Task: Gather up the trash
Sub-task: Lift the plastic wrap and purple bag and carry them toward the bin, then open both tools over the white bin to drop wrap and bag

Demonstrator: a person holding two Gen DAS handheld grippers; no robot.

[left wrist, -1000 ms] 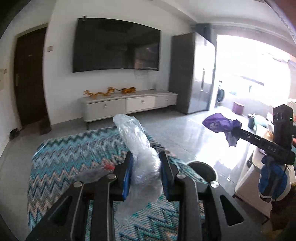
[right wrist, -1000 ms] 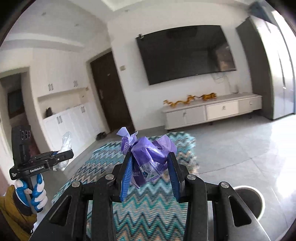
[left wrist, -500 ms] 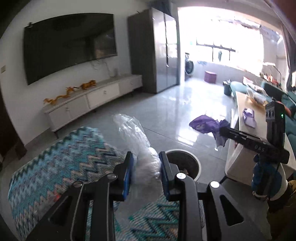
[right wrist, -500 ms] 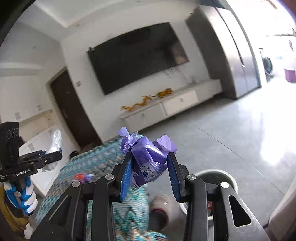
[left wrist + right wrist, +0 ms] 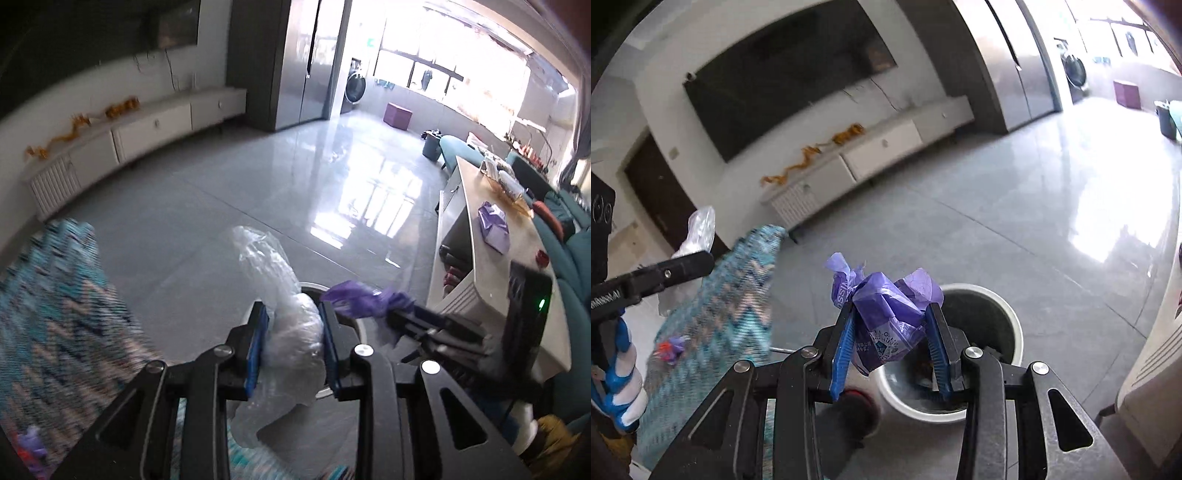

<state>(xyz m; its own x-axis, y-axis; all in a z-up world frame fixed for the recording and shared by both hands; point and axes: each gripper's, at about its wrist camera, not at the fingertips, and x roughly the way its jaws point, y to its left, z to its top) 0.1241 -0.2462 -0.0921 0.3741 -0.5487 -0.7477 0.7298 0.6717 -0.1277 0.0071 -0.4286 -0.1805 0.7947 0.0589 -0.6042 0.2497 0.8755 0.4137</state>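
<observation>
My left gripper [image 5: 293, 347] is shut on a crumpled clear plastic bag [image 5: 288, 321] that sticks up between its blue pads. My right gripper [image 5: 892, 332] is shut on a crumpled purple wrapper [image 5: 886, 314]. A round white trash bin [image 5: 1004, 317] stands on the grey floor right below and beyond the right gripper; its rim [image 5: 360, 328] shows behind the left gripper too. The right gripper with the purple wrapper [image 5: 365, 299] reaches in over the bin in the left wrist view. The left gripper with the clear bag [image 5: 698, 229] shows at the left of the right wrist view.
A zigzag teal rug [image 5: 731, 295] lies left of the bin, with a small purple and red scrap [image 5: 670, 349] on it. A pale coffee table [image 5: 491, 266] with a purple wrapper [image 5: 493, 225] stands at the right. A white TV cabinet [image 5: 871, 155] lines the far wall.
Both grippers have swung right and tilted down, from facing the TV wall and rug to hanging over the bin. Each still holds its piece of trash.
</observation>
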